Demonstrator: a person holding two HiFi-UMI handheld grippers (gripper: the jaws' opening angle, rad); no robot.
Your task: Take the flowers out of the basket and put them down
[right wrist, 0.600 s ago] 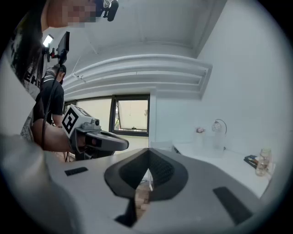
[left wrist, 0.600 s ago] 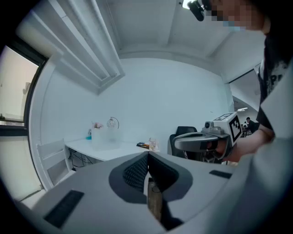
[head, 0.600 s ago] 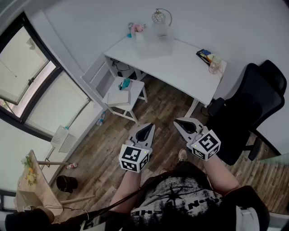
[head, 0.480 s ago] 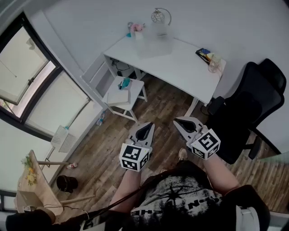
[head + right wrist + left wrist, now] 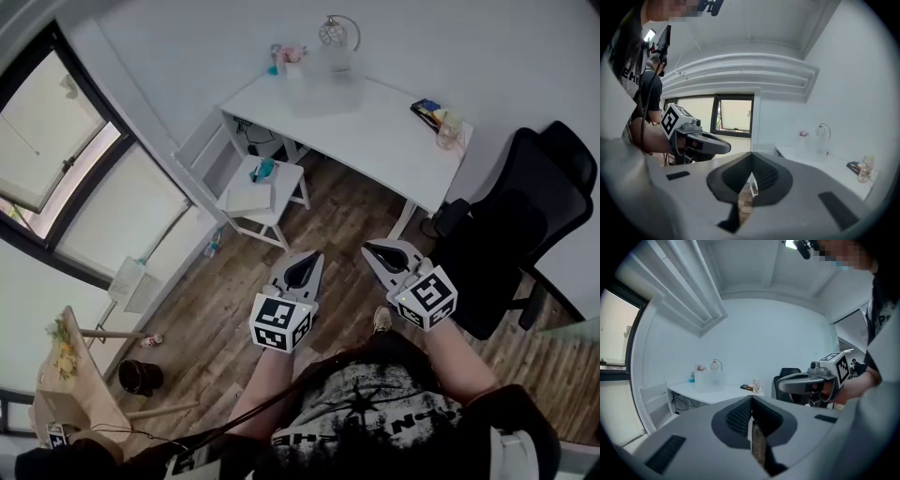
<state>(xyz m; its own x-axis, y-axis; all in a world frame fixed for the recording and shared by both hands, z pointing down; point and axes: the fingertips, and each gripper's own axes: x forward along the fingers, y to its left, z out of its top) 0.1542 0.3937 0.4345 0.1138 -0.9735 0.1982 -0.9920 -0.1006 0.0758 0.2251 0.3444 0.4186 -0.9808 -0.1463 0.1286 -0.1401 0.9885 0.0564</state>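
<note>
Both grippers are empty: the left gripper [image 5: 308,257] and the right gripper [image 5: 369,248] each hold their ribbed dark pads pressed together, roughly level above the wood-plank floor [image 5: 342,220] and well apart from the smooth white desk [image 5: 384,145]. The pink flowers [image 5: 292,55] sit at the desk's far corner beside a frosted, boxy container [image 5: 323,89]; whether that is the basket cannot be told. The soft blooms would likely crush or shed under a hard pinch. Reaching in near the wire-globe lamp [image 5: 335,33] or the small glass jar [image 5: 449,132] risks toppling them.

Home office, white desk [image 5: 375,141], black office chair [image 5: 539,211], wood floor [image 5: 234,309]
</note>
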